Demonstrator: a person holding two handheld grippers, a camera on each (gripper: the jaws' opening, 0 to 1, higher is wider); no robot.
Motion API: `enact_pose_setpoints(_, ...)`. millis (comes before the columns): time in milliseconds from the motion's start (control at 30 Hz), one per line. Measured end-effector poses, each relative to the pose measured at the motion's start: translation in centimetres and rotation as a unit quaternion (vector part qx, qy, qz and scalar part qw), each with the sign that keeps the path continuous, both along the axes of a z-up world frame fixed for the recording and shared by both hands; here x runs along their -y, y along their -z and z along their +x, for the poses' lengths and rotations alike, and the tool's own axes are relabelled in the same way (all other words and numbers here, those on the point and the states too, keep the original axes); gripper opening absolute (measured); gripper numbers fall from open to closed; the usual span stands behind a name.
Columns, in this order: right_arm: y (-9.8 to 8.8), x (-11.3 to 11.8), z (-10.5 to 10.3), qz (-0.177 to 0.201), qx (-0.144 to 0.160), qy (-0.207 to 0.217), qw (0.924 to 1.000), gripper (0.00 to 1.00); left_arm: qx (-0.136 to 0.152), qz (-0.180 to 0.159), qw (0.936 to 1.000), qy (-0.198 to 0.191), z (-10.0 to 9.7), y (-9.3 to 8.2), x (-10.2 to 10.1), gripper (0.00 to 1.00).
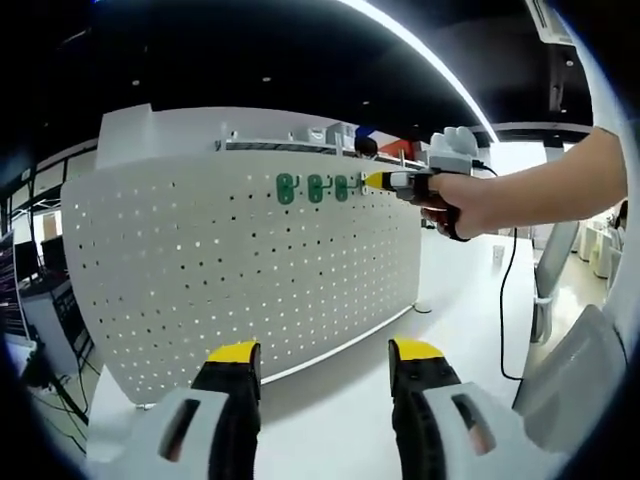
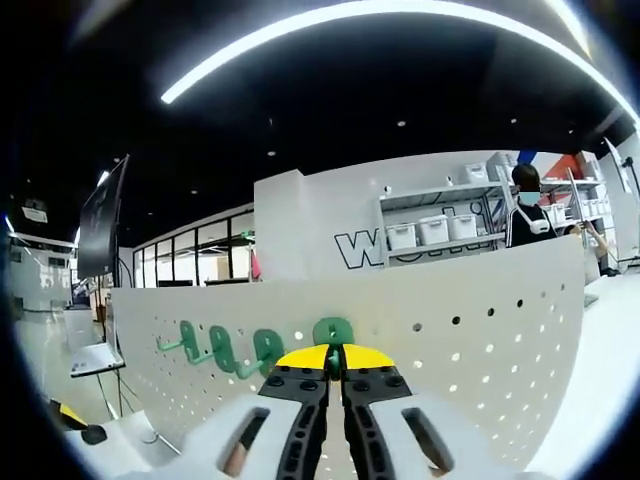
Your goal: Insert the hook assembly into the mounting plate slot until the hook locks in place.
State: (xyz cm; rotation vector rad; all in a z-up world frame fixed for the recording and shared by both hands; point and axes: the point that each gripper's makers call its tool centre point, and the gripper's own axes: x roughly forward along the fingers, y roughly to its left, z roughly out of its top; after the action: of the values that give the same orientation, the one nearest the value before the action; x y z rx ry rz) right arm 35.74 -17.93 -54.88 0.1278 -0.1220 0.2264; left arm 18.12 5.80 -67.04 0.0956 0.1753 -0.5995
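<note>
Yellow-tipped jaws of the left gripper (image 1: 322, 355) stand spread and empty, low before the white pegboard (image 1: 240, 260). Up at the pegboard's top row, the right gripper (image 2: 335, 358) has its jaws pressed together on a green hook (image 2: 332, 331), fourth beside three seated hooks (image 2: 225, 349). Judging by this, the hook wants pushing square into its holes until it seats flush. Behind the pegboard, white shelf bins (image 2: 432, 231); contents cannot be told.

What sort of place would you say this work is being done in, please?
Probably an open-plan workshop or lab: a white perforated pegboard carrying green plastic hooks, white shelving with storage bins behind it, and long ceiling strip lights.
</note>
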Motion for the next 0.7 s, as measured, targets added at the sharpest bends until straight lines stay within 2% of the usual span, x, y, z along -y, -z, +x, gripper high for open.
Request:
enact_pose_setpoints(267,0.28,-0.1,0.25,-0.003,0.001,0.006,1.0,0.01,-0.001,0.001,1.0,0.0,0.29,0.11,-0.06,0.52)
enact_pose_setpoints(567,0.39,-0.14,0.35,-0.011,0.02,0.027,0.9994,0.01,-0.004,0.0,1.0,-0.004,0.3,0.32,-0.46,0.52)
enact_pose_setpoints(700,0.44,-0.27,0.41,-0.032,0.031,0.044,0.9981,0.01,-0.006,-0.001,1.0,-0.004,0.31,0.49,-0.5,0.52)
